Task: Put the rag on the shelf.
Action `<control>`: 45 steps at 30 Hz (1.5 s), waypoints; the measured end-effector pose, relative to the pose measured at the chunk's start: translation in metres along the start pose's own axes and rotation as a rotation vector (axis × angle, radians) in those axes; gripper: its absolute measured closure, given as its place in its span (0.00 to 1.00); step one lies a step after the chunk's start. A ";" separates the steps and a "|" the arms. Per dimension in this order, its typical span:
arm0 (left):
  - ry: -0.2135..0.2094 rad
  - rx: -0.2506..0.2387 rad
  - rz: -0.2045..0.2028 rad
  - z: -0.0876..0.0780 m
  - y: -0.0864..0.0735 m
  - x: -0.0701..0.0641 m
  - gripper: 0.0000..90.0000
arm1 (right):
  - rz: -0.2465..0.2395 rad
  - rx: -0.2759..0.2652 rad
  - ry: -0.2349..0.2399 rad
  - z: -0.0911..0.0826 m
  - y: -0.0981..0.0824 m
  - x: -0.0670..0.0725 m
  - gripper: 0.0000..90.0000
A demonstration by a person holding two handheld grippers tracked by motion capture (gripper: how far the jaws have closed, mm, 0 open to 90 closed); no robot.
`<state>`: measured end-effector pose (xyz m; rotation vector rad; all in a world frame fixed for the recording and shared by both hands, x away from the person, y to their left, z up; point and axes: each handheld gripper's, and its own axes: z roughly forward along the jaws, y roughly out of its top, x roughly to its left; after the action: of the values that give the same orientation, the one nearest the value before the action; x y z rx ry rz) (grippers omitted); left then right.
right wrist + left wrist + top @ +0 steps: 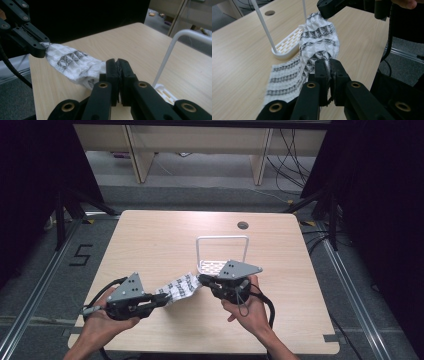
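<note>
cloth (178,288): white with a black zigzag print, bunched up, stretched between both grippers just above the table (150,240), beside the white rack (222,251)
left gripper (163,300): jaws clamped tight on one end
right gripper (202,280): pinched closed on the other end

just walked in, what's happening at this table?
A person holds a gripper in each hand and has a white cloth with a black pattern stretched between them above the wooden table. The left gripper is shut on one end of the cloth, the right gripper on the other. Part of the cloth hangs down onto the table. A small white rack with a tall wire frame stands just behind the right gripper; nothing hangs on it yet.
</note>
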<state>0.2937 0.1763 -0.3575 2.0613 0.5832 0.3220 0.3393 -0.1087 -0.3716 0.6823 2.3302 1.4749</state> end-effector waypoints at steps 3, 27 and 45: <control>-0.012 -0.013 -0.004 -0.007 0.011 0.000 0.94 | -0.024 -0.030 -0.003 -0.008 0.012 0.000 0.98; -0.071 -0.058 0.047 0.005 0.080 0.004 0.94 | -0.021 -0.143 -0.072 -0.067 0.041 -0.011 0.99; -0.044 -0.082 0.023 0.031 0.116 0.027 0.95 | 0.013 -0.174 -0.160 -0.079 0.050 -0.041 0.98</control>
<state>0.3625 0.1161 -0.2748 1.9921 0.5121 0.3088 0.3473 -0.1731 -0.2928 0.7391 2.0548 1.5463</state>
